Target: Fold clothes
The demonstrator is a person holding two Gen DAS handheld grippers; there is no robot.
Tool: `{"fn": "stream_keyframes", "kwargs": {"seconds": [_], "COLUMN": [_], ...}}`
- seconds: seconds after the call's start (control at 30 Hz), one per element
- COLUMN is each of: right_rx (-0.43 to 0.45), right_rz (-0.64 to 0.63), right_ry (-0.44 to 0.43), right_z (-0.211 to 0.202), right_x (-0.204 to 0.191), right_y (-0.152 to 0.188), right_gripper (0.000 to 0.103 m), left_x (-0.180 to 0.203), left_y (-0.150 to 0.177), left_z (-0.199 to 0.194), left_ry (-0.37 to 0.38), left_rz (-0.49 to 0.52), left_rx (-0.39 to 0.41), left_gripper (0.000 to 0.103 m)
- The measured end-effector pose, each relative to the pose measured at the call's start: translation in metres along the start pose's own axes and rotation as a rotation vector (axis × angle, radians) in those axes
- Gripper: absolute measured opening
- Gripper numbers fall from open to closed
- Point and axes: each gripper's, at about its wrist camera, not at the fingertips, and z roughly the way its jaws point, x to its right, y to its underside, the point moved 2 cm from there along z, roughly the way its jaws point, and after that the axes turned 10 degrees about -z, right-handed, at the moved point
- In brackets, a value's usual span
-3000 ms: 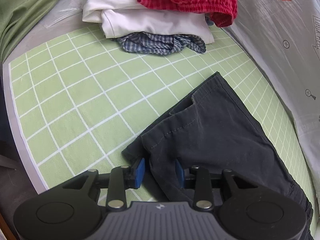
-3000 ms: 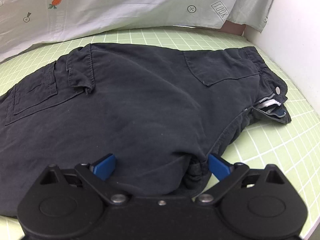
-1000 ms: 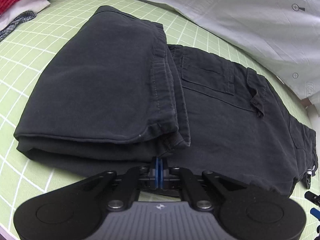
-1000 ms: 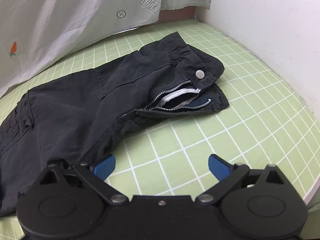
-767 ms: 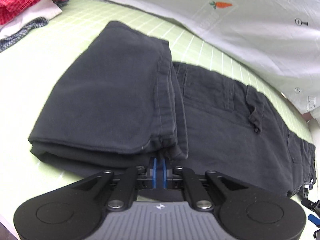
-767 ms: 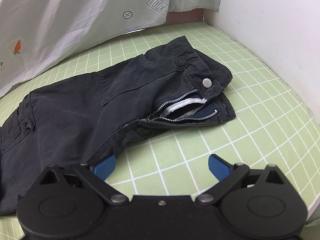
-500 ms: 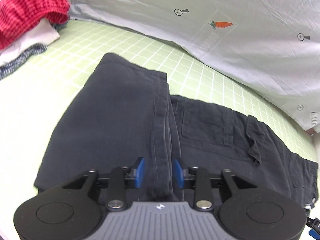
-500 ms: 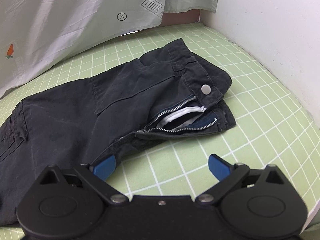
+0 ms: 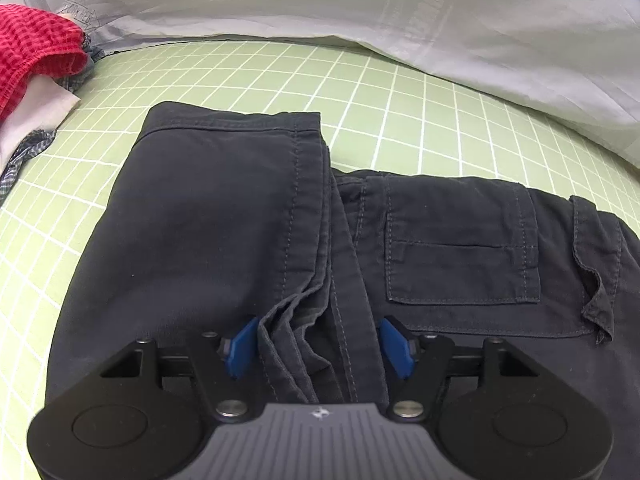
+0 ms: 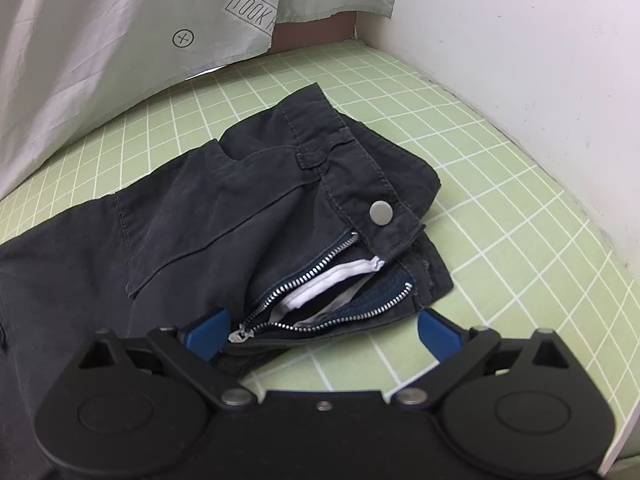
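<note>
Dark cargo trousers [image 9: 208, 216] lie on the green grid mat [image 9: 256, 76], their leg end folded back over the thigh part with its patch pocket [image 9: 460, 256]. My left gripper [image 9: 318, 346] is open, its blue pads either side of the folded hem edges, just above the cloth. In the right wrist view the waist end [image 10: 248, 216] shows an open zip [image 10: 320, 300] and a metal snap [image 10: 381, 213]. My right gripper [image 10: 322, 334] is open, straddling the fly's lower edge.
A pile of red checked [image 9: 28, 48], white [image 9: 36, 112] and blue checked [image 9: 24, 152] garments lies at the mat's far left. A pale printed sheet [image 9: 440, 12] borders the back. A white wall [image 10: 540, 80] closes the right side.
My left gripper folded the leg end over, then opened and let go of the hem. My right gripper stayed open and moved closer to the zip at the waist end.
</note>
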Motion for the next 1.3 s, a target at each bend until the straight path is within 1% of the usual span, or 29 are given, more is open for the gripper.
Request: {"fn": "stream_keyframes", "kwargs": {"seconds": [0.07, 0.1, 0.13, 0.17, 0.2, 0.27, 0.33, 0.43, 0.47, 0.6, 0.63, 0.67, 0.7, 0.73, 0.8, 0.87, 0.93, 1.0, 1.1, 1.23, 1.3], "right_rx": [-0.004, -0.006, -0.008, -0.01, -0.01, -0.008, -0.004, 0.005, 0.008, 0.011, 0.011, 0.011, 0.011, 0.011, 0.013, 0.023, 0.04, 0.06, 0.089, 0.105, 0.098], "right_rz": [0.012, 0.019, 0.026, 0.033, 0.032, 0.024, 0.016, 0.015, 0.016, 0.033, 0.037, 0.04, 0.042, 0.045, 0.046, 0.043, 0.071, 0.122, 0.218, 0.322, 0.354], "right_ry": [-0.001, -0.002, -0.003, -0.004, -0.002, 0.002, 0.004, -0.001, -0.003, -0.016, -0.021, -0.025, -0.029, -0.034, -0.041, -0.042, -0.054, -0.08, -0.111, -0.067, -0.09], "right_z": [0.001, 0.002, 0.002, 0.003, 0.003, 0.003, 0.001, -0.001, -0.002, -0.002, -0.002, -0.002, -0.002, -0.002, -0.002, -0.004, -0.006, -0.008, -0.005, 0.013, 0.026], "right_x": [0.001, 0.001, 0.002, 0.002, 0.003, 0.003, 0.003, 0.005, 0.005, 0.01, 0.011, 0.012, 0.012, 0.013, 0.014, 0.017, 0.022, 0.03, 0.045, 0.066, 0.075], "right_y": [0.001, 0.001, 0.001, 0.001, 0.001, 0.002, 0.002, 0.004, 0.004, 0.007, 0.008, 0.008, 0.008, 0.008, 0.009, 0.007, 0.005, 0.002, -0.004, -0.012, -0.015], "right_gripper": [0.101, 0.101, 0.101, 0.101, 0.101, 0.101, 0.101, 0.101, 0.101, 0.101, 0.101, 0.101, 0.101, 0.101, 0.101, 0.101, 0.101, 0.101, 0.103, 0.103, 0.103], "left_x": [-0.002, -0.003, -0.003, -0.001, -0.001, -0.004, -0.008, -0.009, -0.006, 0.02, 0.026, 0.03, 0.033, 0.036, 0.038, 0.042, 0.043, 0.044, 0.044, 0.041, 0.039], "left_y": [0.003, 0.002, 0.002, 0.001, -0.001, -0.003, -0.004, -0.003, -0.001, 0.017, 0.024, 0.032, 0.039, 0.047, 0.055, 0.054, 0.053, 0.053, 0.053, 0.05, 0.047], "left_z": [-0.003, -0.004, -0.006, -0.006, -0.004, -0.005, -0.008, -0.021, -0.027, -0.057, -0.059, -0.055, -0.047, -0.037, -0.031, -0.03, -0.029, -0.029, -0.03, -0.029, -0.029], "left_ry": [0.009, 0.012, 0.01, -0.022, -0.033, -0.019, -0.001, 0.033, 0.05, 0.107, 0.109, 0.104, 0.094, 0.086, 0.086, 0.099, 0.124, 0.141, 0.145, 0.148, 0.149], "left_rz": [0.011, 0.014, 0.017, 0.028, 0.041, 0.028, -0.007, -0.019, -0.01, 0.122, 0.15, 0.167, 0.18, 0.194, 0.192, 0.198, 0.179, 0.158, 0.147, 0.111, 0.088], "left_rx": [0.015, 0.018, 0.021, 0.022, 0.021, 0.012, 0.009, 0.029, 0.037, 0.071, 0.069, 0.05, 0.014, -0.035, -0.034, -0.056, -0.076, -0.088, -0.1, -0.119, -0.126], "left_gripper": [0.056, 0.048, 0.033, 0.02, 0.019, 0.018, 0.014, 0.011, 0.011, 0.01, 0.01, 0.011, 0.012, 0.017, 0.023, 0.037, 0.057, 0.065, 0.067, 0.068, 0.07]}}
